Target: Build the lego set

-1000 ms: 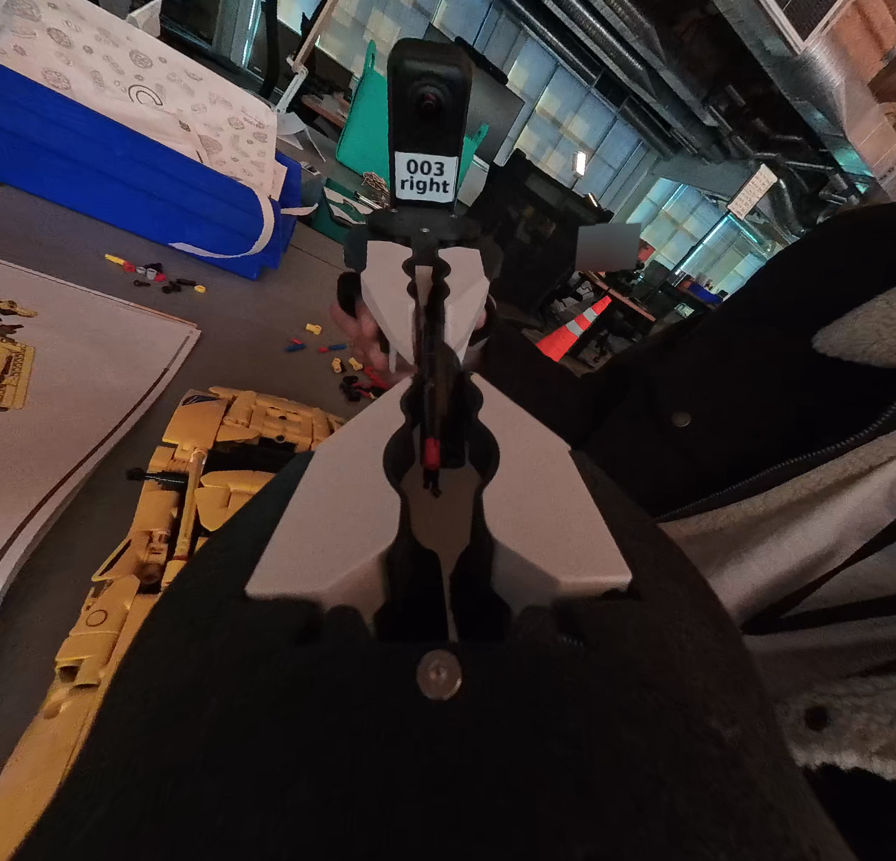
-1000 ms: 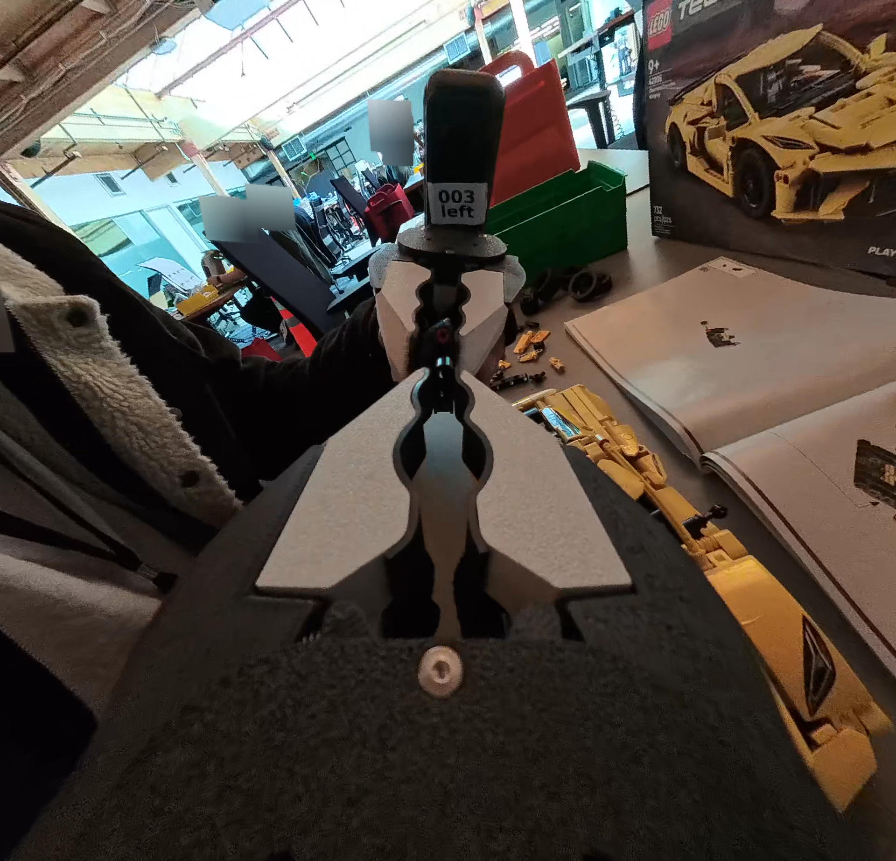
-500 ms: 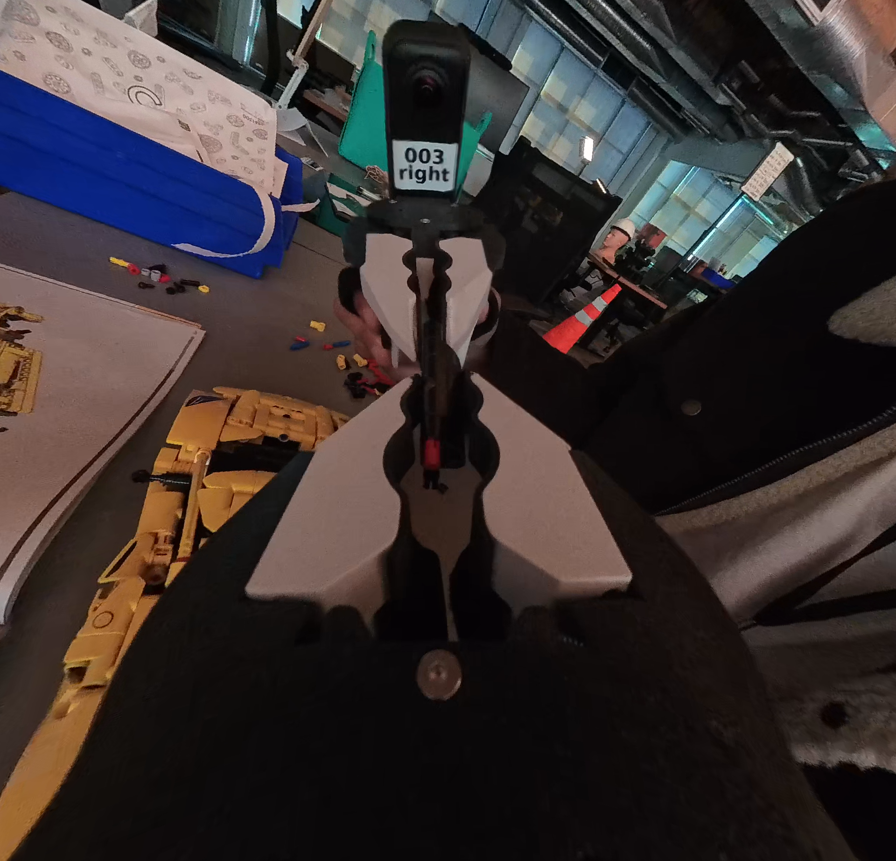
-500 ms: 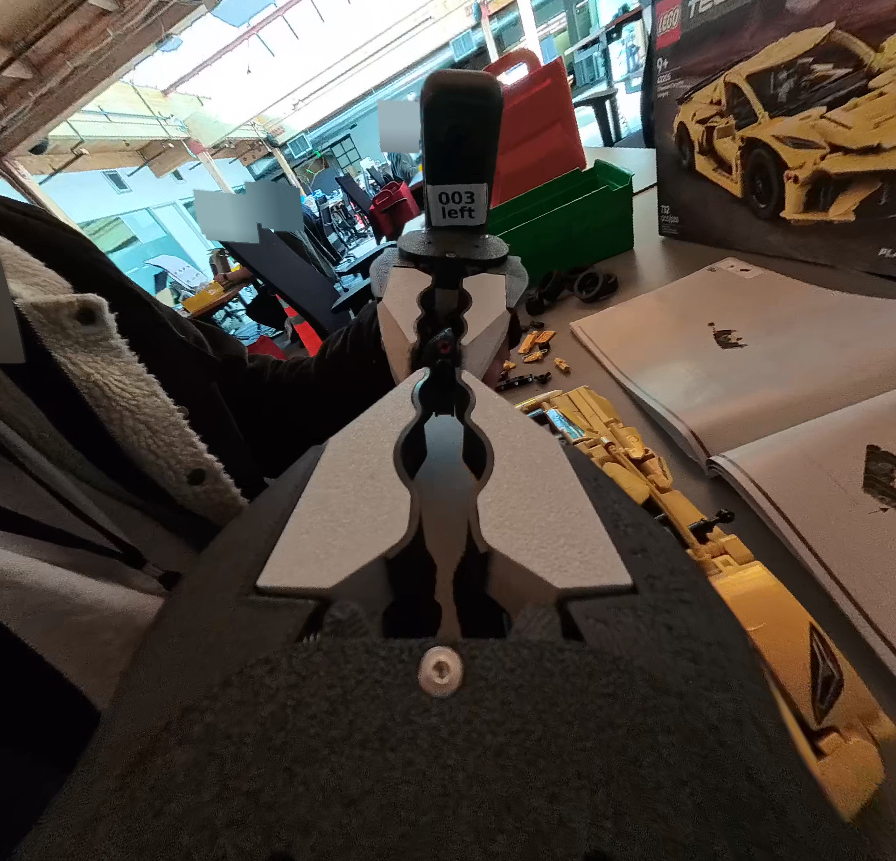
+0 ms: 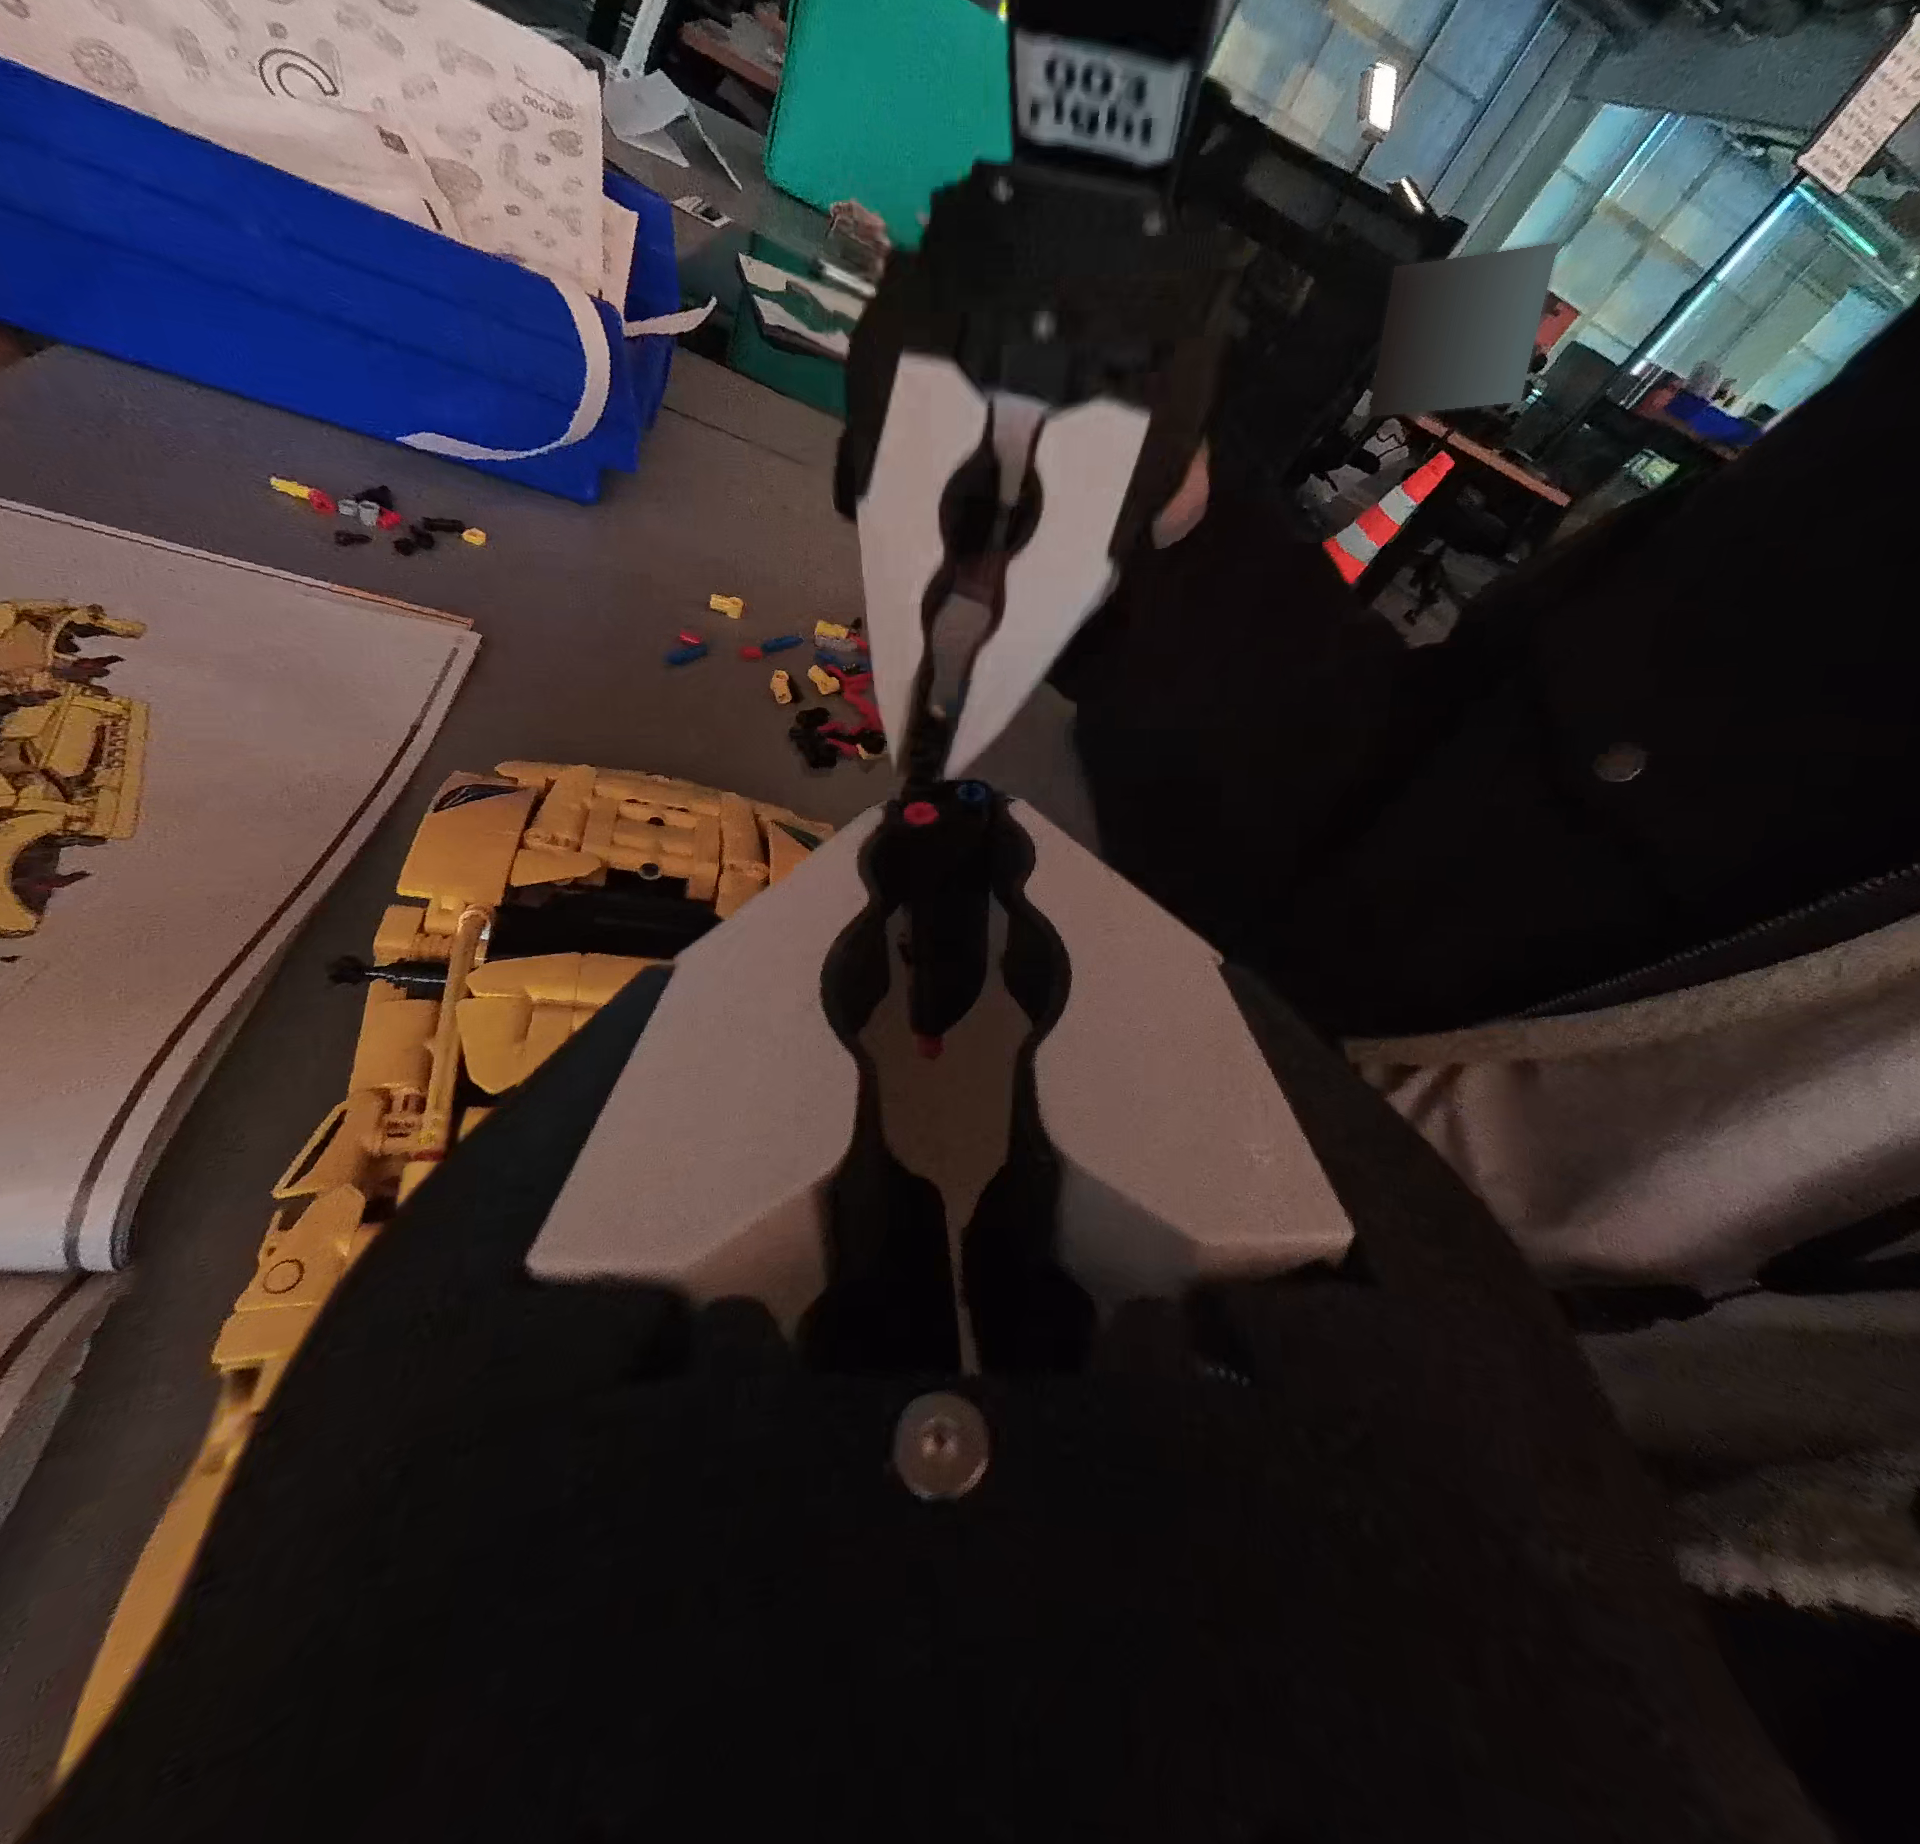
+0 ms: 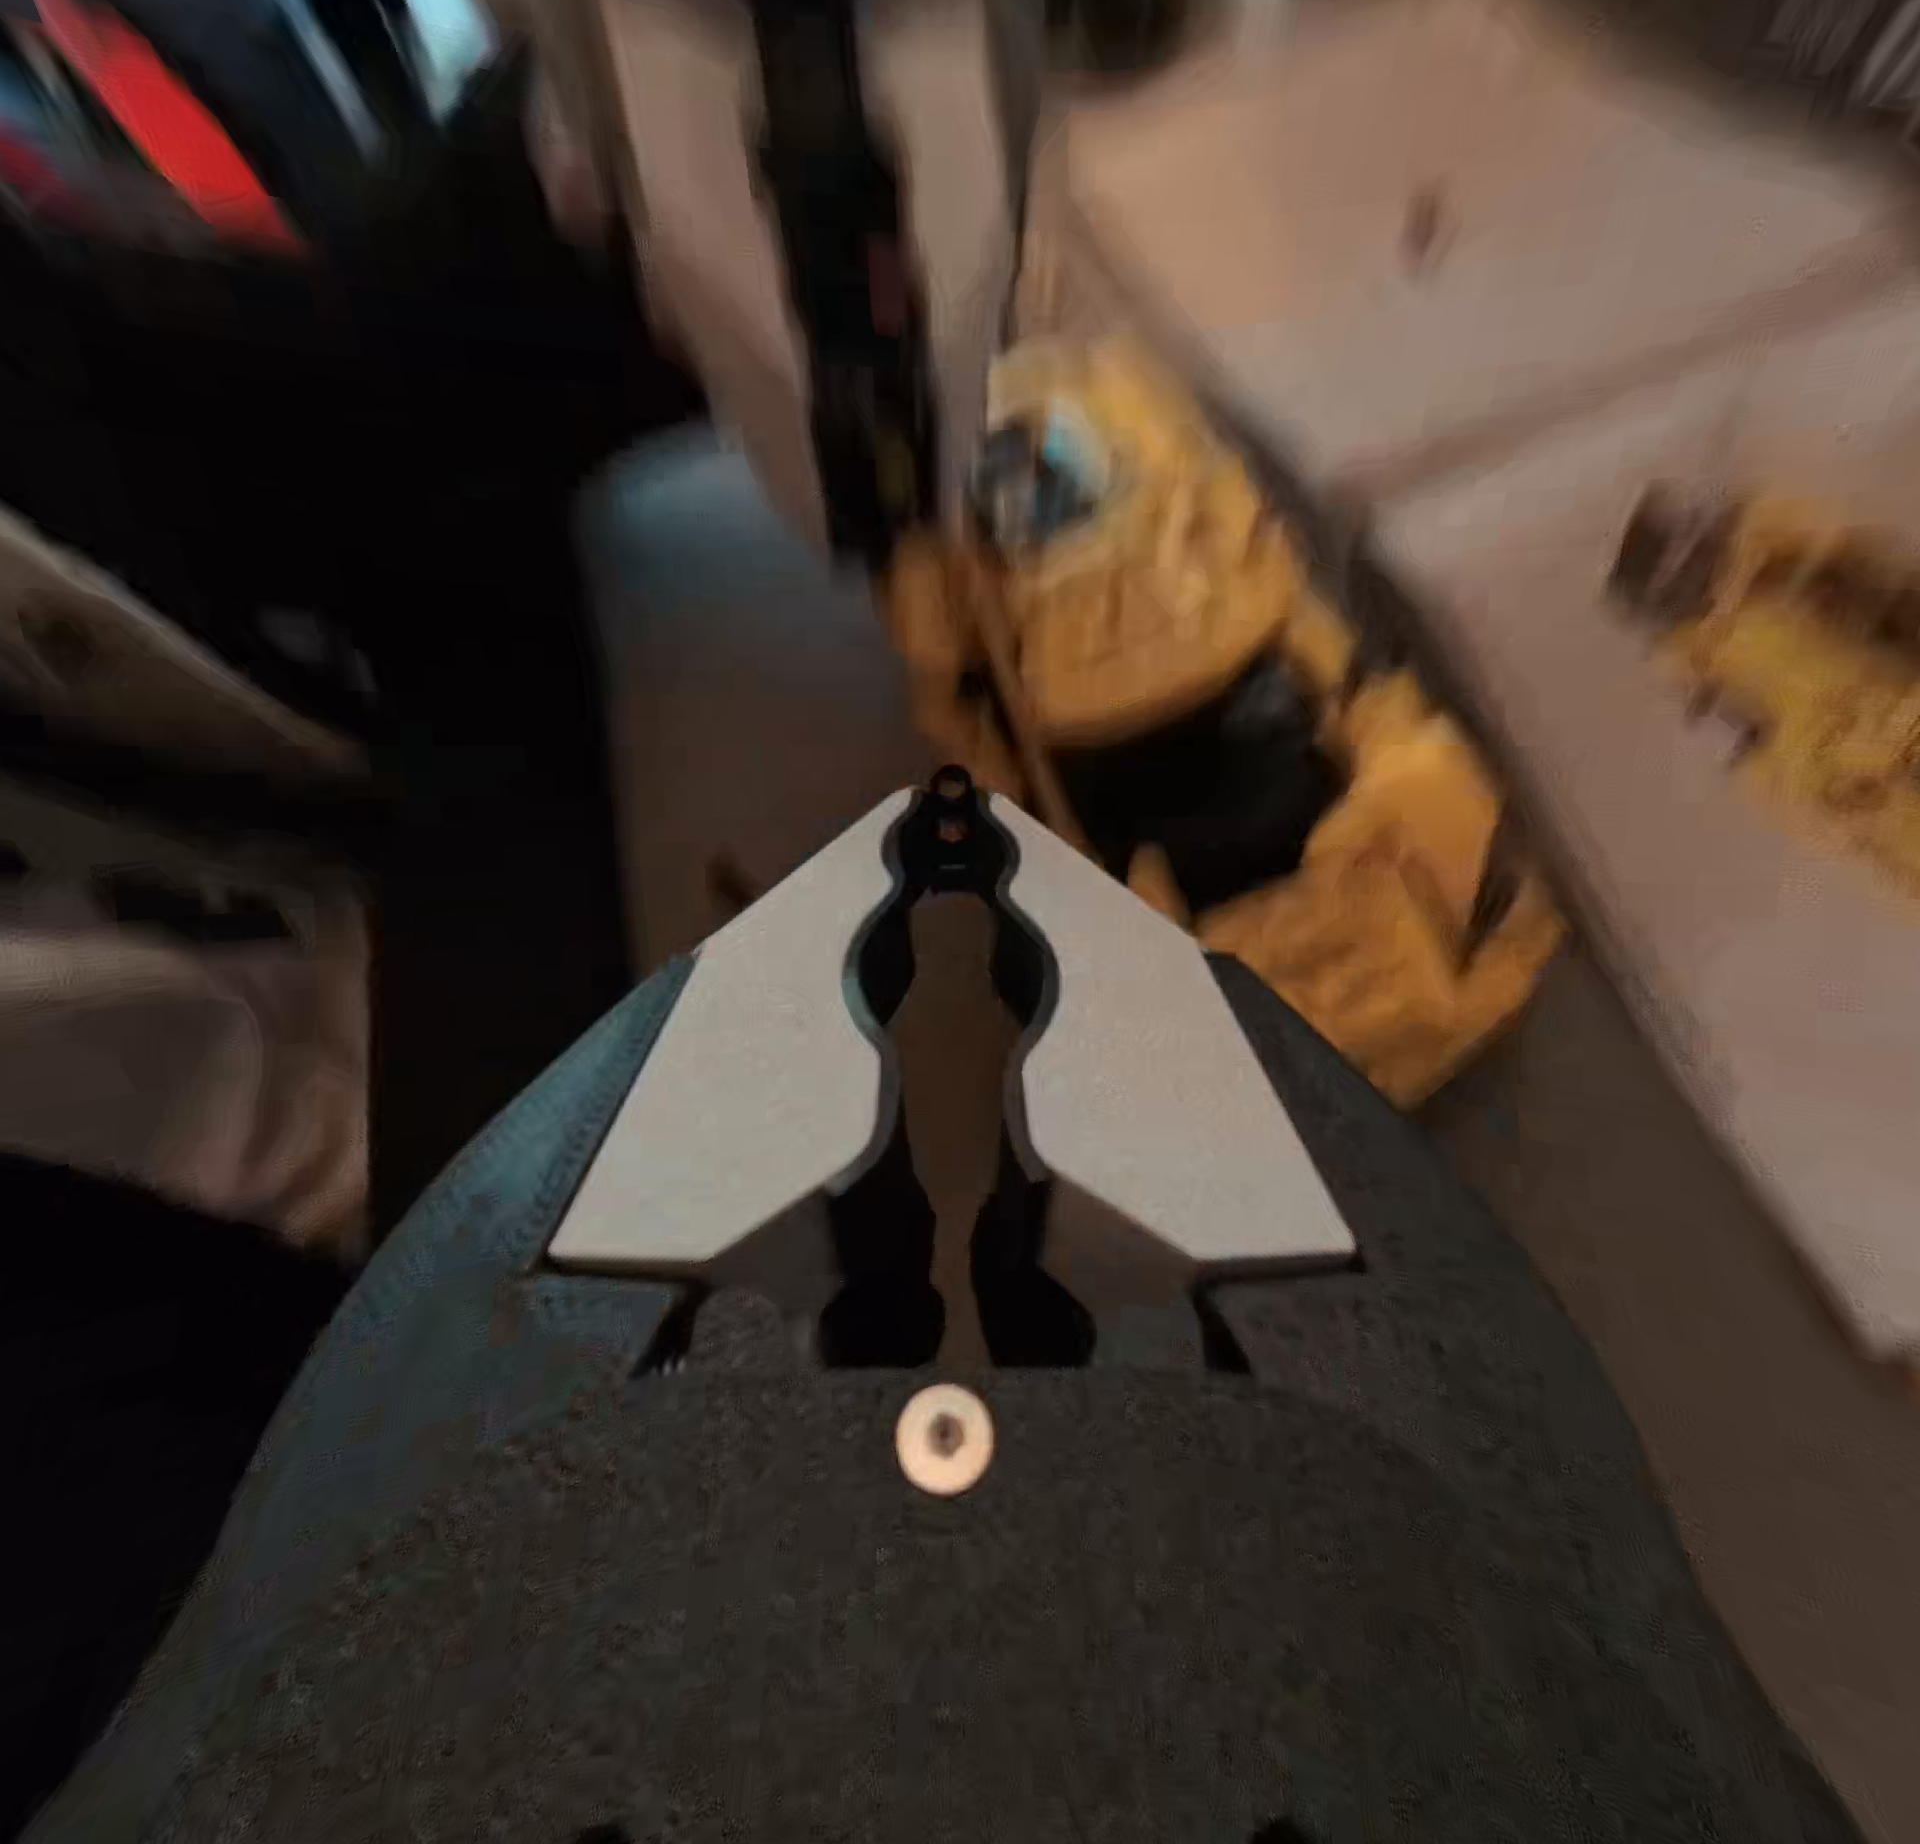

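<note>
Nearby, yellow model car [image 5: 540,921] and booklet [image 5: 229,755]; both hand-held grippers clamping black pieces.

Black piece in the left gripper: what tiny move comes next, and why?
Probably nudge the right gripper forward so its black bit presses onto the black piece. The left gripper is shut on that piece, and the two tips almost meet above the table, beside the car.
</note>
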The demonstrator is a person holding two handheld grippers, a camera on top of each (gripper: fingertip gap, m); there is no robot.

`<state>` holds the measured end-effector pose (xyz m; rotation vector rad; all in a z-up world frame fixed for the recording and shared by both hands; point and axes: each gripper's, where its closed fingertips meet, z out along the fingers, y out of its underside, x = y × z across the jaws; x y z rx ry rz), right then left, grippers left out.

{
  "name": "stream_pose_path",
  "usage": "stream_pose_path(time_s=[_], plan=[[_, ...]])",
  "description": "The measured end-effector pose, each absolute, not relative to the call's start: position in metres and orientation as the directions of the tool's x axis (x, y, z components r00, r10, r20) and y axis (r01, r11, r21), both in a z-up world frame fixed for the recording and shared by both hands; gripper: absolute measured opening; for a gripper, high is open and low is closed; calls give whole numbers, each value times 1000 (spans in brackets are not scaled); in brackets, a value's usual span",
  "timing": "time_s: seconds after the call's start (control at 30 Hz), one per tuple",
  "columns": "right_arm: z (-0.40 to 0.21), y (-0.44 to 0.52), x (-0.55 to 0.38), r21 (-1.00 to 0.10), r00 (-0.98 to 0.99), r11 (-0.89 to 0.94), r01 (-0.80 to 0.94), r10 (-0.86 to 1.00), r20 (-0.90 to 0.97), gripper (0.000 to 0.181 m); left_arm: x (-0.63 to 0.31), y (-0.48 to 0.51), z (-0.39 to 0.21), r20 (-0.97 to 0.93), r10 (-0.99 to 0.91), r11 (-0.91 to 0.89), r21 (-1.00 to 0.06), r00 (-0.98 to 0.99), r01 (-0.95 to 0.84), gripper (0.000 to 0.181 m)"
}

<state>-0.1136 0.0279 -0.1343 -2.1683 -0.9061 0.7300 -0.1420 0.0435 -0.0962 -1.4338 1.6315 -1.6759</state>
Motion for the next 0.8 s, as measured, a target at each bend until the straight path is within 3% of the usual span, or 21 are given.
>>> stream_pose_path(time_s=[0.1, 0.17, 0.23, 0.5, 0.8], plan=[[-218, -22, -88, -400, 643, -651, 645, 745, -176, 6, -142, 43, -95, 357, -844, -221, -911, -400, -347, 16], [-243, -41, -81, -311, 658, -671, 673, 735, -162, 6, -142, 42, -94, 336, -851, -204, -920, -403, -334, 16], [-244, -44, -84, -366, 652, -654, 663, 743, -146, 6, -142, 38, -91, 312, -852, -186, -931, -420, -315, 16], [-244, -50, -79, -370, 653, -635, 678, 752, -93, 17, -143, 33, -87, 288, -852, -171, -942, -437, -287, 16], [-242, -56, -81, -401, 637, -613, 680, 766, -90, 15, -142, 34, -86, 289, -855, -173, -942, -430, -288, 16]])
